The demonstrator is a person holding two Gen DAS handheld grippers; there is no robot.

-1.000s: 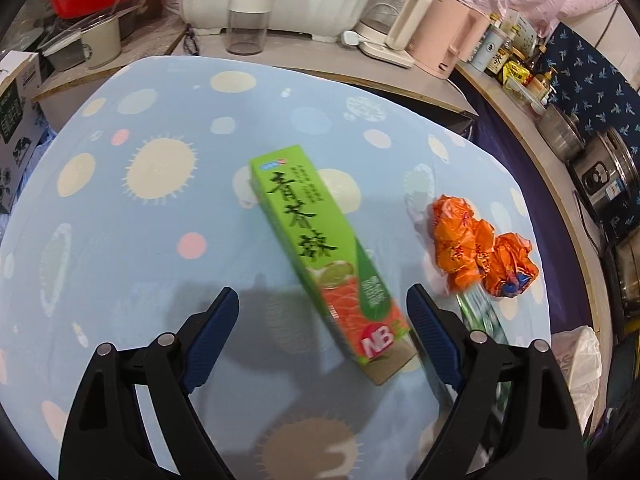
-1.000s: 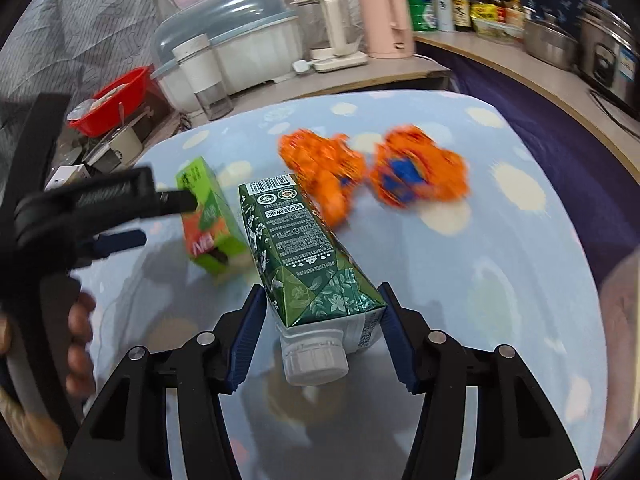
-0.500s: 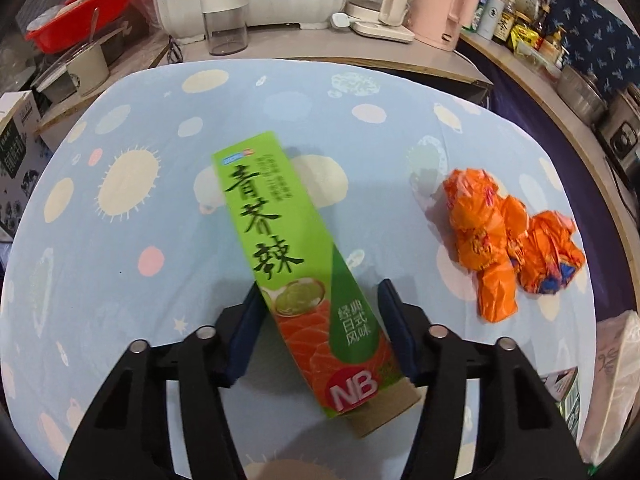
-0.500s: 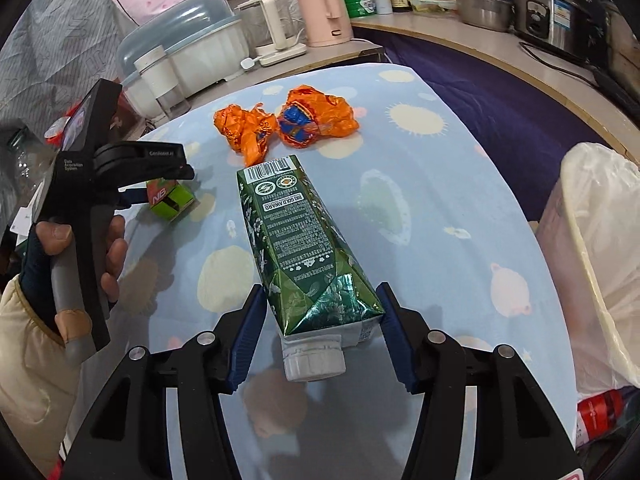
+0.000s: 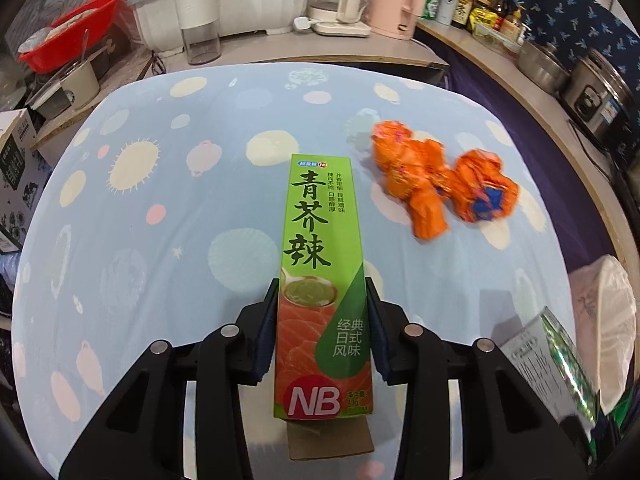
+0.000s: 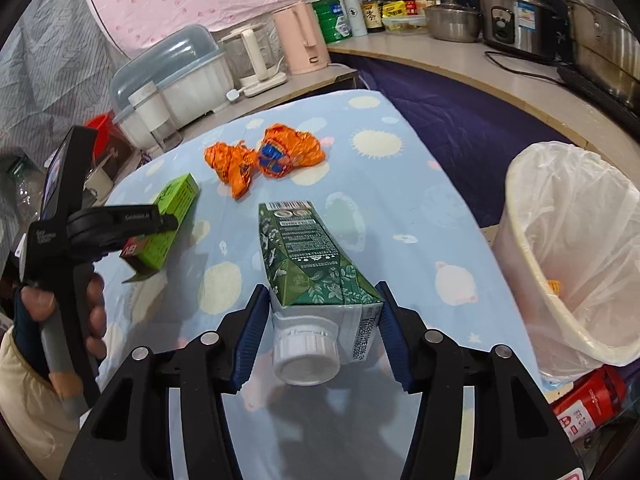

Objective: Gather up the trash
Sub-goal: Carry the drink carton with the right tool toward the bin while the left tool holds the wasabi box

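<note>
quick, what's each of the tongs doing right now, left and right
Left tongs: closing on the light green box, pads at its sides.
Right tongs: closing, gripping the dark green carton.

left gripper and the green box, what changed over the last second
The left gripper moved in around the green wasabi box; its jaws, wide apart before, are closing and now flank the box. The right gripper carried the dark green carton toward the lined bin. The orange wrappers stayed put.
</note>
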